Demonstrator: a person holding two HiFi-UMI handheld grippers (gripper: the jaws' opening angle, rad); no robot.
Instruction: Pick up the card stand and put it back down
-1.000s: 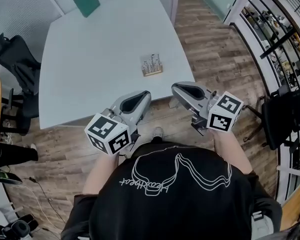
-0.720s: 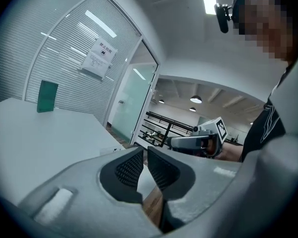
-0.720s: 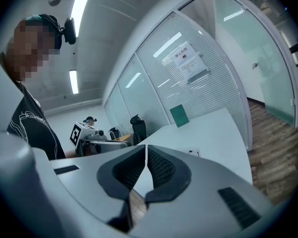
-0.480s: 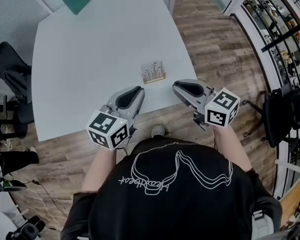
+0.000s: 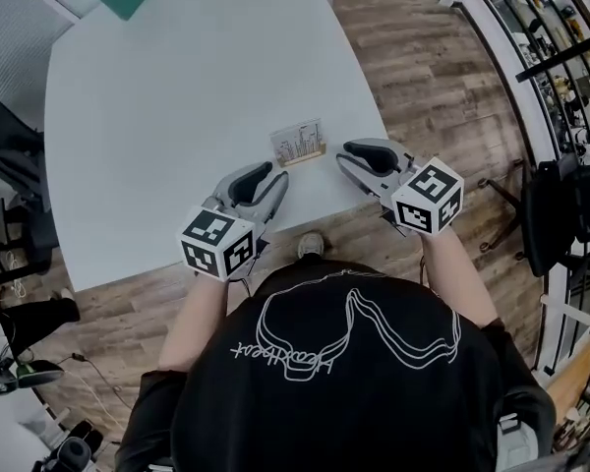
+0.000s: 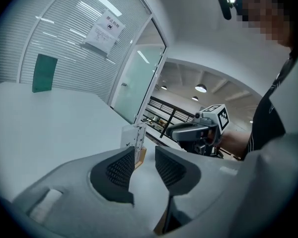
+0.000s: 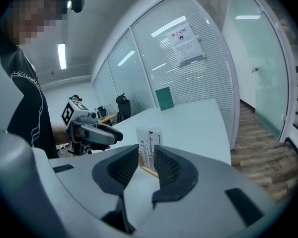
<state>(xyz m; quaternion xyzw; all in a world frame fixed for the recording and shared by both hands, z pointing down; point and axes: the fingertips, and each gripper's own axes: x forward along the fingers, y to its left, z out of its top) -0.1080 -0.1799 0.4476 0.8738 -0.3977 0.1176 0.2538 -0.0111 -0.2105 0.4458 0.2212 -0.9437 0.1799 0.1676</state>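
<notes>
White table [image 5: 177, 96]: your stand [image 5: 298, 143] sits near its front edge.
Stand: upright on a wooden base, between your two grippers, touching neither.
Left gripper [image 6: 145, 165]: your jaws are opening and grip nothing; the stand is beyond the tips.
Right gripper [image 7: 148, 166]: your jaws are opening and empty, with the stand just past them.
</notes>
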